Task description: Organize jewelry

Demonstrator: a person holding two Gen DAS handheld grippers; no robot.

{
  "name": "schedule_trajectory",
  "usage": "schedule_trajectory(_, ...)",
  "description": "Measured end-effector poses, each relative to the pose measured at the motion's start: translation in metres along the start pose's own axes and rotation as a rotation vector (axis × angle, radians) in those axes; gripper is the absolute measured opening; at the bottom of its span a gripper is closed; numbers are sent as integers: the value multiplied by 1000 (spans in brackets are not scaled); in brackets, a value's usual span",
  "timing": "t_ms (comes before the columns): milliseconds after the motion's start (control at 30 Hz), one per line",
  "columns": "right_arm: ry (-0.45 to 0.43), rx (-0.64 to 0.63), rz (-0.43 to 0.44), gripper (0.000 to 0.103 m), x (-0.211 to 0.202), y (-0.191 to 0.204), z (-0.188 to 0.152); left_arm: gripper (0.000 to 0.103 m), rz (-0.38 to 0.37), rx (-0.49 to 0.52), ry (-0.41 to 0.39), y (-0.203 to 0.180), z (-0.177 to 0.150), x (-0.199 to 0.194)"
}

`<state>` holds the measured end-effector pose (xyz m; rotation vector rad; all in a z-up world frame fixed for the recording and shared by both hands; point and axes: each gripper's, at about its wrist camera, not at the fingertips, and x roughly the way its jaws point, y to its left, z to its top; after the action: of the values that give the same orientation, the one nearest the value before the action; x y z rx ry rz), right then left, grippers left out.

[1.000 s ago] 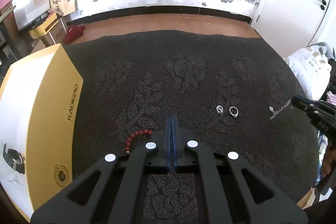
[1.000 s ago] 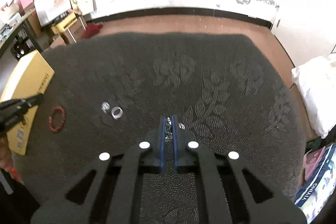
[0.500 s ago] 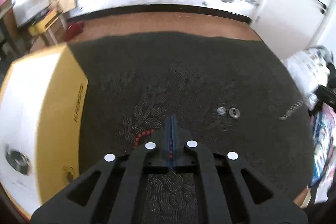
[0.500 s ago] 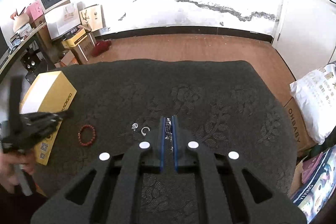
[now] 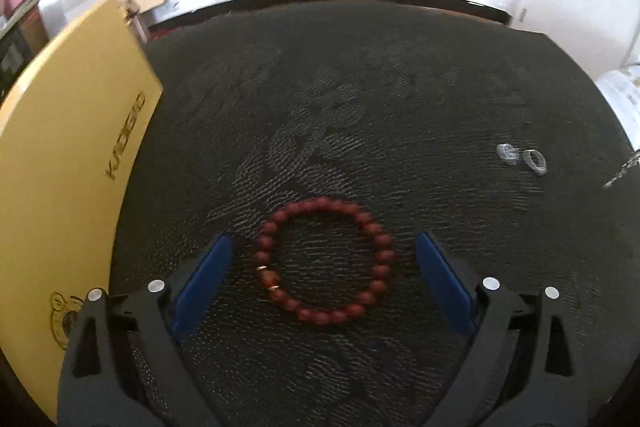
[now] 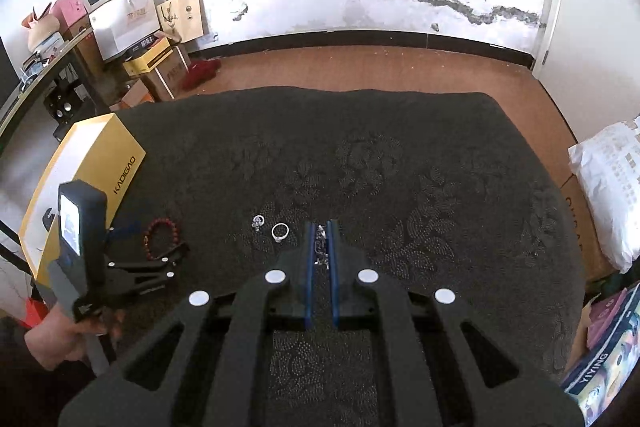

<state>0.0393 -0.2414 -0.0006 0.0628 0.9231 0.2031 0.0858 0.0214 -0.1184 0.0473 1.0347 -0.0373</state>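
Red bead bracelet [image 5: 324, 261] sits between opening left gripper [image 5: 320, 267] jaws; right gripper [image 6: 320, 247] clamps silver chain [image 6: 320, 247]; next: close on beads.

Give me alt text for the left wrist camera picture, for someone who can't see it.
The left hand-held gripper, its jaws opening, has its blue fingers on either side of a red bead bracelet lying flat on a dark patterned cloth, not touching it. A yellow box sits at the left and two silver rings lie far right.
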Motion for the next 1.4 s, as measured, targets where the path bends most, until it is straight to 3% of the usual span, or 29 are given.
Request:
schedule_trajectory(167, -1, 8, 2, 7, 2, -2, 2, 92, 13, -10, -28, -2, -3, -1)
schedule_trajectory(233, 1, 7, 0, 7, 2, -2, 1, 77, 5, 4, -38, -8, -5, -6)
schedule_trajectory(300, 0, 8, -3, 7, 0, -1, 0, 44, 3, 30, -46, -15, -5, -10)
schedule_trajectory(333, -1, 10, -5, 7, 0, -2, 0, 40, 8, 35, -42, -17, -5, -11)
schedule_trajectory(400, -2, 13, -10, 7, -1, -2, -1, 20, 10, 48, -38, -21, -6, -12)
schedule_trajectory(433, -3, 15, -10, 7, -2, -2, -1, 15, 11, 49, -36, -21, -6, -12)
schedule_trajectory(700, -7, 13, -11, 7, -2, -3, -2, 14, 10, 35, -25, -22, -8, -17)
schedule_trajectory(767, -7, 13, -10, 7, -3, -4, -2, 7, 14, 37, -33, -23, -3, -22)
schedule_trajectory(1400, -18, -4, -14, 7, -7, 3, 0, 7, -12, 23, -60, -4, 4, -79)
